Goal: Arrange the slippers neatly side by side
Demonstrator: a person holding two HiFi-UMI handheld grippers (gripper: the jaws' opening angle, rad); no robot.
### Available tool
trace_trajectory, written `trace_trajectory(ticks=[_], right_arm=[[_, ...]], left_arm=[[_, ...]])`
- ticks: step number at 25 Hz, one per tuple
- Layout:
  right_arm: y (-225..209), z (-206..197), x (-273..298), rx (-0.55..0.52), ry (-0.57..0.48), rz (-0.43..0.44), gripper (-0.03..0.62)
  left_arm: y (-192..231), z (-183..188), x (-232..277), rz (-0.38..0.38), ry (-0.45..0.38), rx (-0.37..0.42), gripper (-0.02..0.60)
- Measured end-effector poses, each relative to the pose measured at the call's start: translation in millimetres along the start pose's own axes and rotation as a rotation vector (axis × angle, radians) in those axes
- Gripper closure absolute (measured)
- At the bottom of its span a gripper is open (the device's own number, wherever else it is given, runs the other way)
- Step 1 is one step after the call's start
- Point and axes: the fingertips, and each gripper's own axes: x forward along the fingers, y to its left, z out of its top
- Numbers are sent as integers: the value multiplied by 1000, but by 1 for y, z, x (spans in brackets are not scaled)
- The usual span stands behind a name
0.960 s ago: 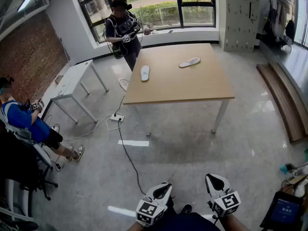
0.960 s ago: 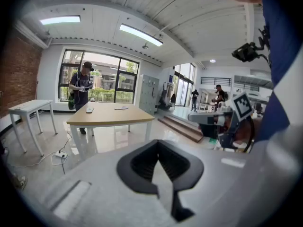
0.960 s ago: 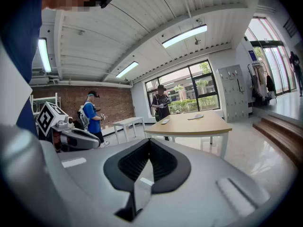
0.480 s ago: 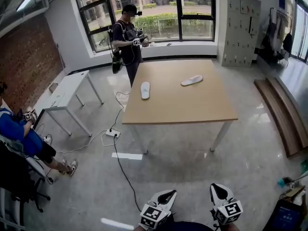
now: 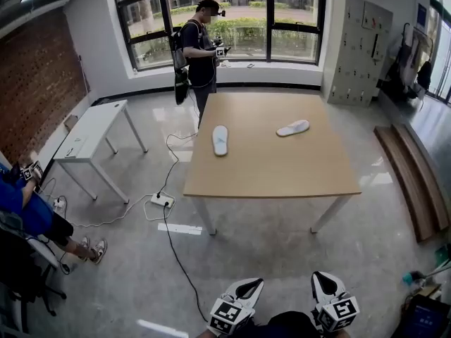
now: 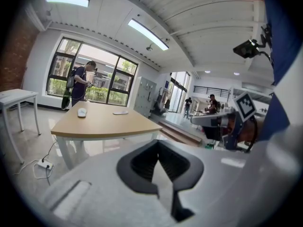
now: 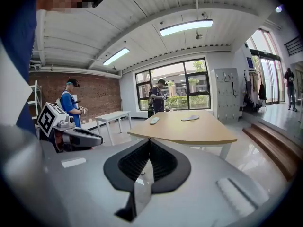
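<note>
On my far left a seated person in blue [image 5: 25, 206] is beside a small white desk [image 5: 88, 129]; a power strip [image 5: 161, 200] lies on the floor off the near left corner of the wooden table [image 5: 271, 171]; a standing person [image 5: 203, 48] is just past the table's far left corner, holding a device. The first slipper [image 5: 220, 139], white, lies flat close to the table's left edge, lengthwise along it; the second slipper [image 5: 293, 127] lies towards the far right corner, turned at an angle, well apart from the first. I am holding both claws low and well short of the table; the left claw [image 5: 248, 286] has its jaws pressed together with nothing between them; the right claw [image 5: 321, 280] is likewise fully closed and empty. Grey lockers [image 5: 363, 44] stand against the far wall on the right.
</note>
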Motion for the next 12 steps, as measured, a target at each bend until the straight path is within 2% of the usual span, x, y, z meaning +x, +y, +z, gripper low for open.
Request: trace_trajectory(ticks=[6,12], right_arm=[[-9,10,47,12,21,23,589],[-34,33,106,58,17,82,589]], left_arm=[[36,10,23,6,26,-20,578],[77,33,57,87,35,-34,578]])
